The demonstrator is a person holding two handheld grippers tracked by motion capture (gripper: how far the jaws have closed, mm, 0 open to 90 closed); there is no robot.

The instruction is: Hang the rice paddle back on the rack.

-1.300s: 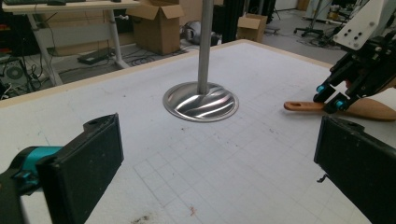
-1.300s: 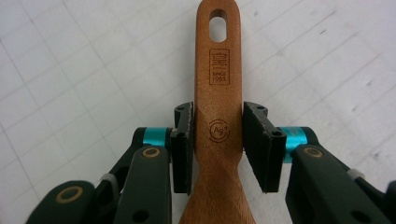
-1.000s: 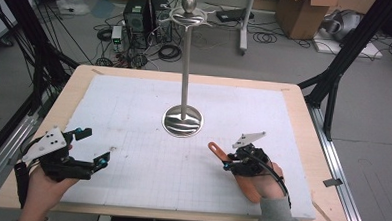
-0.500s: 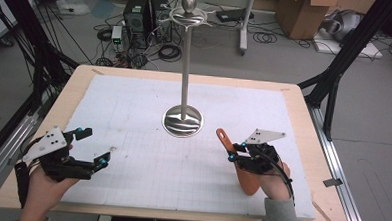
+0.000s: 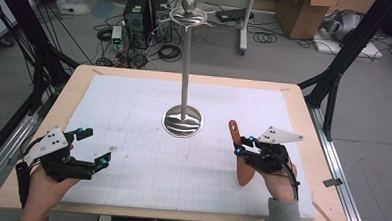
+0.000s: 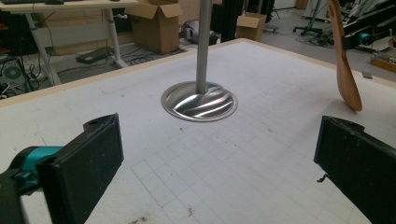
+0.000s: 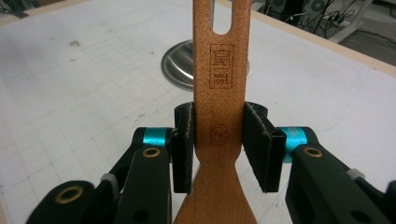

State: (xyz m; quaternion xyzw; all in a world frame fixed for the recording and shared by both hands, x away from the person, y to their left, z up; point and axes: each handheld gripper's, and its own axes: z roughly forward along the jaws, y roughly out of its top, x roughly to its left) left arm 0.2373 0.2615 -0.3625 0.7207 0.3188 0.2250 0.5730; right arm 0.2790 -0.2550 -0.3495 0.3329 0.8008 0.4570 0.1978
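My left gripper [image 5: 90,147] idles low over the tabletop [image 5: 133,118] near its left edge, fingers [image 6: 79,170] spread wide with nothing between them. Centre of the mat, the stand [image 5: 185,65] waits with bare hooks at the top, so the hanging is not yet done. Over on the right, my right gripper [image 5: 242,145] has the spatula [image 5: 241,160] clamped by its handle, blade down, slotted end up, just right of the stand's base. Pick-up looks finished, I'd say; what's left is raising it and slipping that slot onto a hook.
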